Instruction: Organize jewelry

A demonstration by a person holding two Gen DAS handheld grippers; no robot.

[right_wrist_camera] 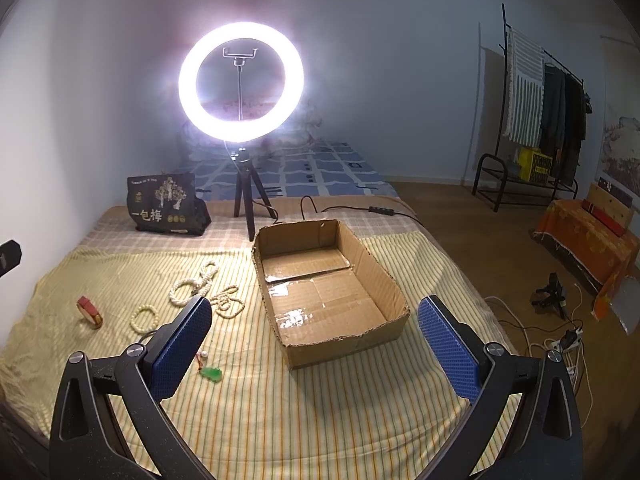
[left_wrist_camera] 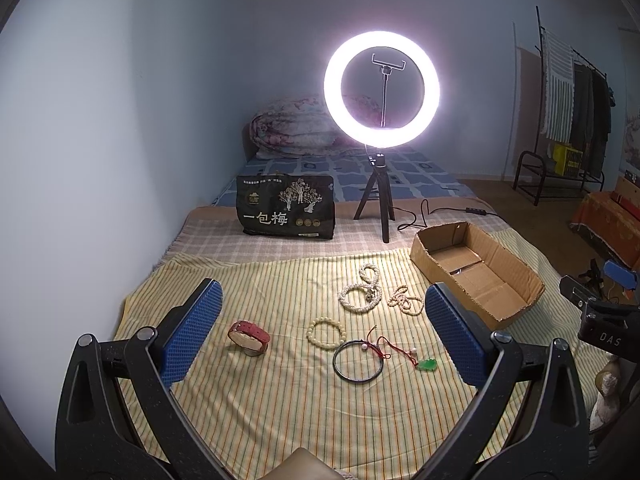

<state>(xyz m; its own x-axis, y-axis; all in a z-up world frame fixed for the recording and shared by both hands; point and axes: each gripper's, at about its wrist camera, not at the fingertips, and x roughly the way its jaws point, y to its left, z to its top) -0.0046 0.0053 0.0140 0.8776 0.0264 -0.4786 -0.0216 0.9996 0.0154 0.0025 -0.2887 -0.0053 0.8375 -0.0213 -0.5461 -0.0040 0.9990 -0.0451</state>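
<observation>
Left gripper (left_wrist_camera: pixel 323 327): I am holding my jaws spread wide over the near part of the bed, gripping nothing, with the blue pads (left_wrist_camera: pixel 191 335) apart on either side of the jewelry.
Right gripper (right_wrist_camera: pixel 314 346): I am keeping these jaws wide open too, empty, hovering above the near end of the cardboard box (right_wrist_camera: pixel 390 280).
Striped cloth (left_wrist_camera: pixel 280 408): yellow, lying over the bed, carrying all the jewelry and the box.
Red watch (left_wrist_camera: pixel 249 337): sitting on the cloth to the left, standing on its edge, strap curled in a loop.
Cream bead bracelet (left_wrist_camera: pixel 327 333): lying flat just right of the watch.
Dark bangle (left_wrist_camera: pixel 358 361): lying flat nearer than the bracelet, its far right rim overlapping the red cord.
Green pendant on red cord (left_wrist_camera: pixel 427 365): lying right of the bangle, close to my left gripper's right pad.
White bead necklace (left_wrist_camera: pixel 362 292): lying farther back, coiled in loops.
Small tan bead strand (left_wrist_camera: pixel 406 301): lying just right of the white necklace, between it and the box.
Cardboard box: open-topped, sitting on the right of the cloth, holding no jewelry.
Ring light (left_wrist_camera: pixel 382 90): glowing on a tripod at the far side of the bed.
Black bag (left_wrist_camera: pixel 286 207): standing left of the tripod.
</observation>
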